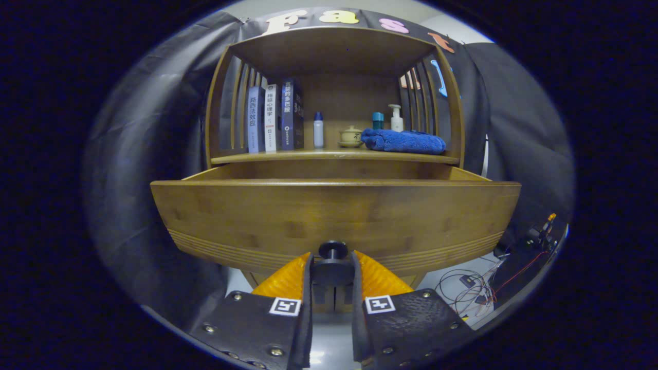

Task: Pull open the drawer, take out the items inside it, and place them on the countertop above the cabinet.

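Observation:
The wooden drawer point(334, 216) stands pulled out from the cabinet, its front panel close ahead of me. Its dark round knob point(332, 250) sits between the tips of my gripper point(332, 264), whose fingers point(295, 280) press on the knob from both sides. The drawer's inside is hidden behind the front panel, so nothing in it shows. Above the drawer lies the countertop point(288, 155), a wooden shelf inside the cabinet's slatted frame.
On the countertop stand three books point(275, 118) at the left, a small white bottle point(318, 130), a teacup point(351, 136), a folded blue towel point(403, 141), a teal-capped jar point(378, 120) and a pump bottle point(396, 118). Cables point(470, 290) lie on the floor at the right.

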A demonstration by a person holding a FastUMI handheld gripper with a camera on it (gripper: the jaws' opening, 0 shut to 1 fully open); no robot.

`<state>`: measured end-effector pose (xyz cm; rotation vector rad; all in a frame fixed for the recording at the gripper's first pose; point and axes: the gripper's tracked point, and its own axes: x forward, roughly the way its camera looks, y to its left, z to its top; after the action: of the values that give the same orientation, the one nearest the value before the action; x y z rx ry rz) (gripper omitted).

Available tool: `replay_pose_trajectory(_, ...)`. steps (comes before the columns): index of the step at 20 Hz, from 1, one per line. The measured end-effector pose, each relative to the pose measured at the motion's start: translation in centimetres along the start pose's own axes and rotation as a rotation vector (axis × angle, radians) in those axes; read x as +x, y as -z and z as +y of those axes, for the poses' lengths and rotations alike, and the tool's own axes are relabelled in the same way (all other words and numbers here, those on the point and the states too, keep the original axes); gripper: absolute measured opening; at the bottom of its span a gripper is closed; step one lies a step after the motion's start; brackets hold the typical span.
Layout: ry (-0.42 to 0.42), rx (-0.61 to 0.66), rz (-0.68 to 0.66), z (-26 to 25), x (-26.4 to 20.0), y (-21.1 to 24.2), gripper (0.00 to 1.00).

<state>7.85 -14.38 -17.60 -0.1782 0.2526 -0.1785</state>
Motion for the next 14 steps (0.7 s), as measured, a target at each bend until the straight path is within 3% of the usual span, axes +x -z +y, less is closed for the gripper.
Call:
replay_pose_trajectory(4, 0.007, 0.038, 0.012, -0.3, -2.7, 0.3, 0.32)
replay_pose_trajectory(5, 0.027, 0.045, -0.052, -1.0, -5.6, -0.6, 0.32)
replay_pose_trajectory(7, 0.041, -0.01, -0.096, -1.0, -6.0, -2.4, 0.02)
replay_pose_trajectory(9, -0.019, -0.099, -0.113, -0.1, -5.7, -3.4, 0.02)
replay_pose_trajectory(10, -0.012, -0.094, -0.118, 0.2, -5.4, -3.8, 0.03)
replay_pose_trajectory(14, 0.08, -0.01, -0.09, -1.0, -2.8, -3.1, 0.44)
